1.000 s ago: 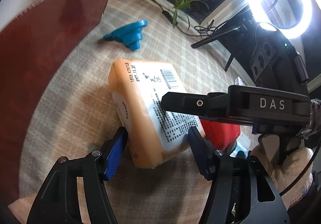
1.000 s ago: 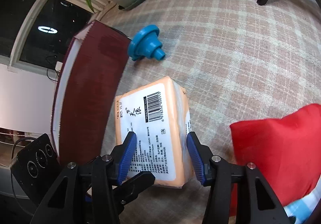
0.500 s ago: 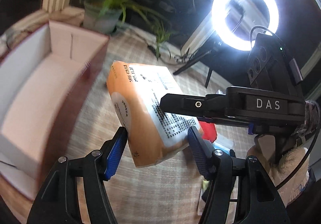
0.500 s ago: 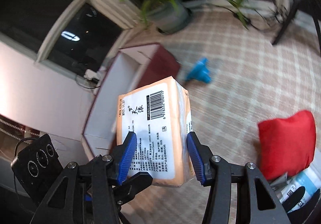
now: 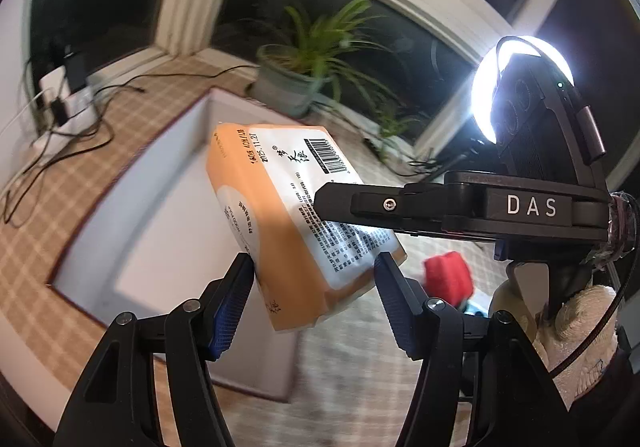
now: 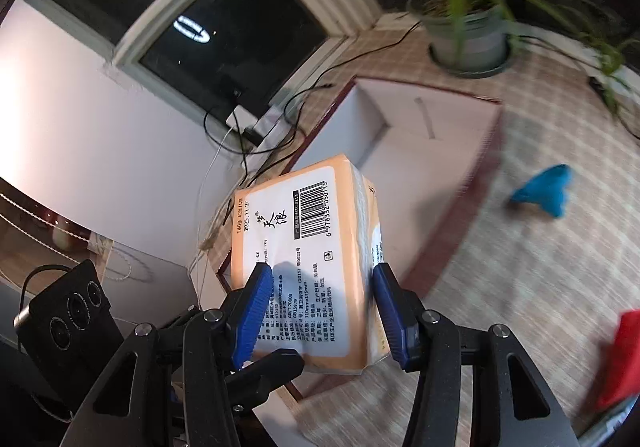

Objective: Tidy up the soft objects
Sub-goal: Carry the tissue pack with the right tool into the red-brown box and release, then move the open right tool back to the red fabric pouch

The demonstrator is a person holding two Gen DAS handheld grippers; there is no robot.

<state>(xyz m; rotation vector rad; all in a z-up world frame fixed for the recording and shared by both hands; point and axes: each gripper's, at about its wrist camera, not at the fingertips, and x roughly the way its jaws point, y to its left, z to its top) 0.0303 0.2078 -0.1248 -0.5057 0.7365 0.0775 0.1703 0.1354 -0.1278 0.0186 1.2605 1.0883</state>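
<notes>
An orange tissue pack (image 5: 296, 215) with a white barcode label is held in the air by both grippers. My left gripper (image 5: 314, 295) is shut on its near end, and my right gripper (image 6: 320, 311) is shut on the same pack (image 6: 312, 259). The pack hangs above the open dark-red box with a white inside (image 5: 152, 231), which also shows in the right wrist view (image 6: 420, 151). A red soft cushion (image 5: 448, 279) lies on the checked cloth to the right and shows at the right edge of the right wrist view (image 6: 620, 359).
A blue plastic funnel-like piece (image 6: 548, 191) lies on the cloth right of the box. A potted plant (image 5: 304, 79) stands behind the box by the window. Cables and a power strip (image 5: 68, 103) lie at the far left. A ring light (image 5: 488, 103) shines at right.
Both grippers have lifted the tissue pack off the cloth and carried it left and up, from beside the box wall to above the open box.
</notes>
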